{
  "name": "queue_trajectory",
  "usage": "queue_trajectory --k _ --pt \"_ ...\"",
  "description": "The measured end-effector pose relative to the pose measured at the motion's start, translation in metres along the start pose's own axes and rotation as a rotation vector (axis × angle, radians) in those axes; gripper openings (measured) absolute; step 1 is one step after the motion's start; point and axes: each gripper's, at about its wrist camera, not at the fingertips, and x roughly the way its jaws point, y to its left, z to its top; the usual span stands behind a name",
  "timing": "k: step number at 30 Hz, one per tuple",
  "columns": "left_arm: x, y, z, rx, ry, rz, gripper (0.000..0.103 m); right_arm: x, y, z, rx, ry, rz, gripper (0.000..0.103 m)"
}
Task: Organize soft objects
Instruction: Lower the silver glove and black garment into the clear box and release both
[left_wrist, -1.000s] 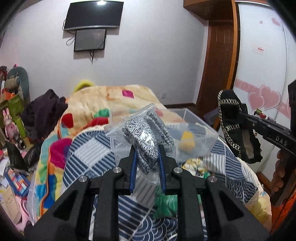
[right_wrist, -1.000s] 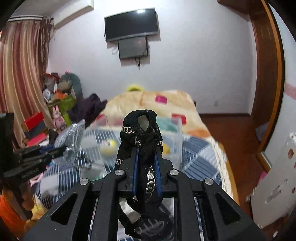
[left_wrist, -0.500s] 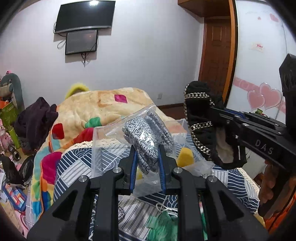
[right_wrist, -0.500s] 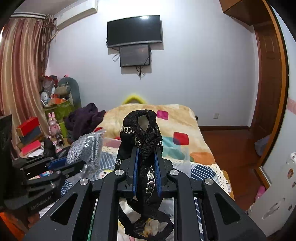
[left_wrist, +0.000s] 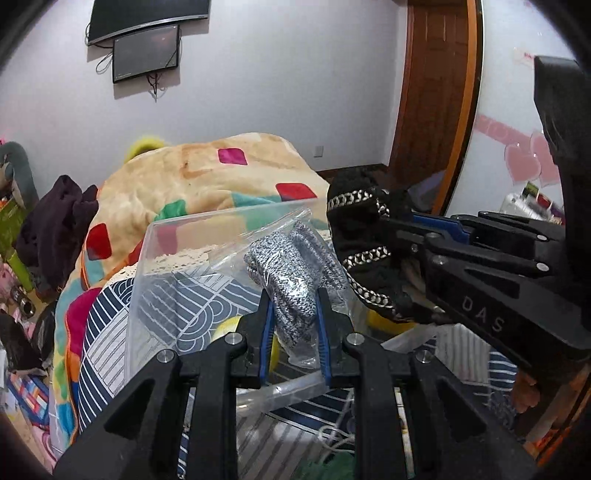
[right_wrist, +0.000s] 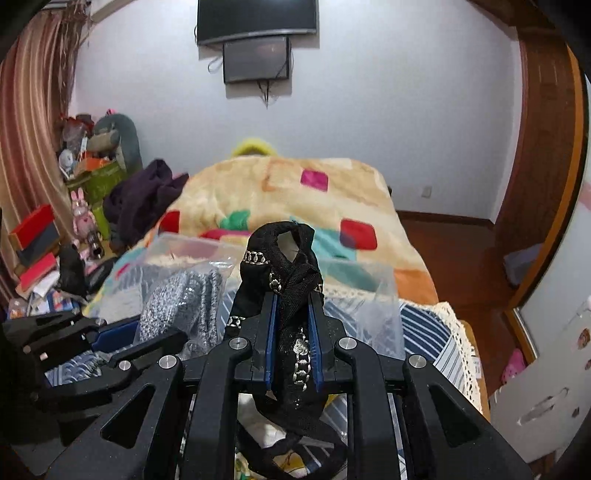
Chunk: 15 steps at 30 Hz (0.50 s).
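Observation:
My left gripper (left_wrist: 293, 314) is shut on a clear plastic bag of grey knit gloves (left_wrist: 291, 269) and holds it above a clear plastic bin (left_wrist: 162, 240) on the bed. My right gripper (right_wrist: 291, 314) is shut on a black garment with silver chain trim (right_wrist: 284, 258), held over the same bin (right_wrist: 184, 243). In the left wrist view the right gripper (left_wrist: 391, 236) comes in from the right with the black garment (left_wrist: 358, 221) beside the bag. In the right wrist view the left gripper (right_wrist: 147, 332) and the glove bag (right_wrist: 184, 299) sit at the left.
The bin holds yellow soft items (left_wrist: 388, 321). A blue-and-white patterned cover (left_wrist: 110, 332) and a beige blanket with coloured squares (right_wrist: 277, 192) lie on the bed. Dark clothes (right_wrist: 144, 199) and clutter (right_wrist: 40, 236) are at the left. A wooden door (left_wrist: 432, 110) is at the right.
Both grippers have moved closer together over the clear bin, each still holding its item. The black garment now sits right beside the glove bag.

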Motion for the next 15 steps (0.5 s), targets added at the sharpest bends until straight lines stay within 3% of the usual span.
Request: queue_trajectory --k 9,15 --pt "0.005 0.000 -0.002 0.011 0.025 -0.022 0.021 0.013 -0.006 -0.006 -0.016 0.087 0.024 0.019" --pt "-0.003 0.002 -0.003 0.004 0.022 -0.028 0.023 0.004 -0.005 -0.006 -0.025 0.083 0.032 0.019"
